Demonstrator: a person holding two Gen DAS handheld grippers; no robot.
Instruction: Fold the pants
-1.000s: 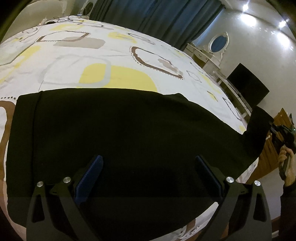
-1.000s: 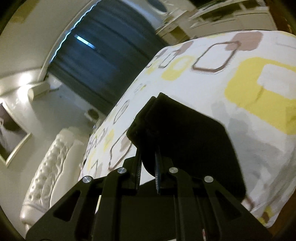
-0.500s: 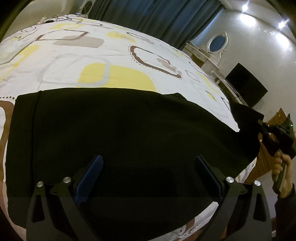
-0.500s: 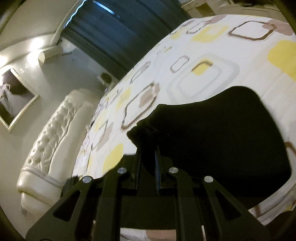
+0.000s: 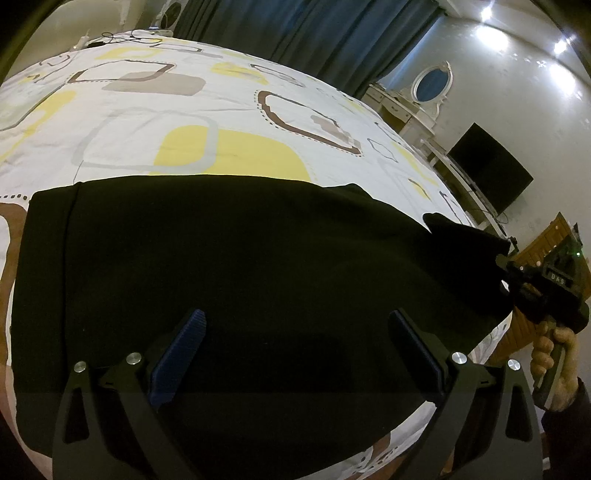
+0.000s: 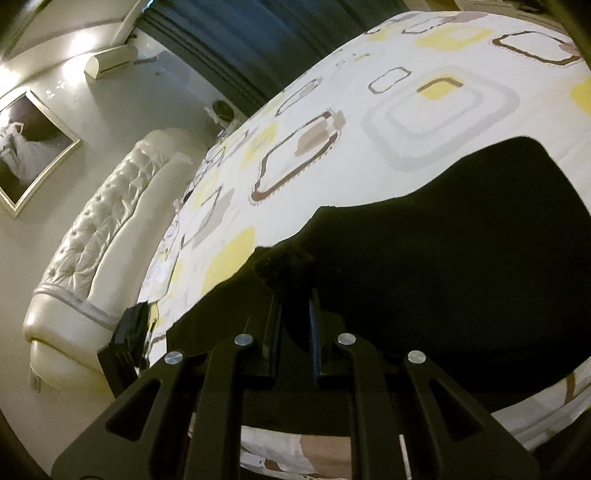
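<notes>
Lying flat across the near part of the bed, the black fabric pants (image 5: 236,273) cover a white bedspread with yellow, grey and brown rounded-square prints (image 5: 155,122). One end of the garment is lifted off the bed at the right side of the left wrist view.

Left gripper (image 5: 295,332): fingers spread wide, above the pants, nothing between them. Blue ribbed pad (image 5: 177,354) visible on the one finger. No contact with the cloth can be confirmed.

Right gripper (image 6: 295,314): fingers drawn narrow, clamped on a bunched edge of the pants (image 6: 461,266). In the left wrist view the same gripper (image 5: 506,258) shows at the far right, held by a bare hand (image 5: 554,354), with raised cloth draped from it.

Surroundings, left wrist view: dark blue curtains (image 5: 314,33) behind the bed; white dressing table with oval mirror (image 5: 428,88); black flat screen (image 5: 491,170) against the wall; cables (image 5: 122,37) at the far bed corner.

Surroundings, right wrist view: cream tufted headboard (image 6: 96,251); framed picture (image 6: 26,147) on the wall; white wall air-conditioning unit (image 6: 110,61). A black device (image 6: 125,347), partly hidden at the bed edge, not identifiable.
</notes>
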